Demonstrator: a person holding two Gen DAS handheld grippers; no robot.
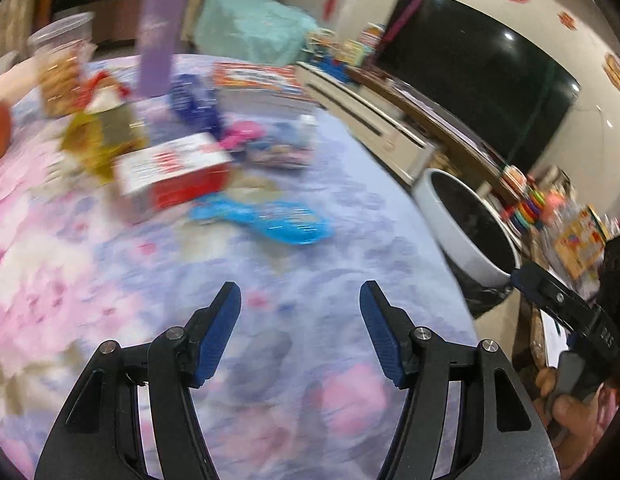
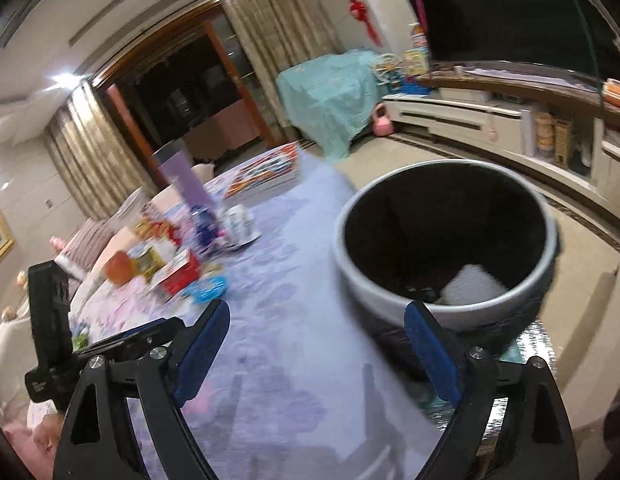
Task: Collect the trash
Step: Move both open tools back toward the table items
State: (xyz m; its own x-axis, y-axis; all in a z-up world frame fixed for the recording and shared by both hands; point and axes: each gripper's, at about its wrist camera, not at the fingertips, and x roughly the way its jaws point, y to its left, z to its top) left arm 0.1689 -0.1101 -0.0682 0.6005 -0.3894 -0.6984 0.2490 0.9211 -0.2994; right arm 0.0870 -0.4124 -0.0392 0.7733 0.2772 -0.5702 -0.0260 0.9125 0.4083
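Note:
A blue wrapper (image 1: 270, 220) lies on the floral tablecloth (image 1: 369, 208), beyond my left gripper (image 1: 300, 288), whose jaws stand open over bare cloth with nothing between them. Behind the wrapper are a red-and-white box (image 1: 174, 172), a gold wrapper (image 1: 98, 140) and small pink and blue packets (image 1: 266, 148), all blurred. A white bin with a black liner (image 2: 369, 292) stands off the table's right edge, with a white crumpled piece (image 2: 469, 284) inside. My right gripper (image 2: 317, 306) is open and empty, just before the bin's near rim. The same bin (image 1: 437, 220) shows in the left wrist view.
A tall purple bottle (image 1: 158, 52), a clear snack jar (image 1: 62, 64) and a stack of books (image 1: 262, 84) stand at the table's far side. A TV (image 1: 477, 76) and a long white cabinet (image 1: 365, 116) run along the right wall. A teal-covered piece of furniture (image 2: 329, 96) stands behind.

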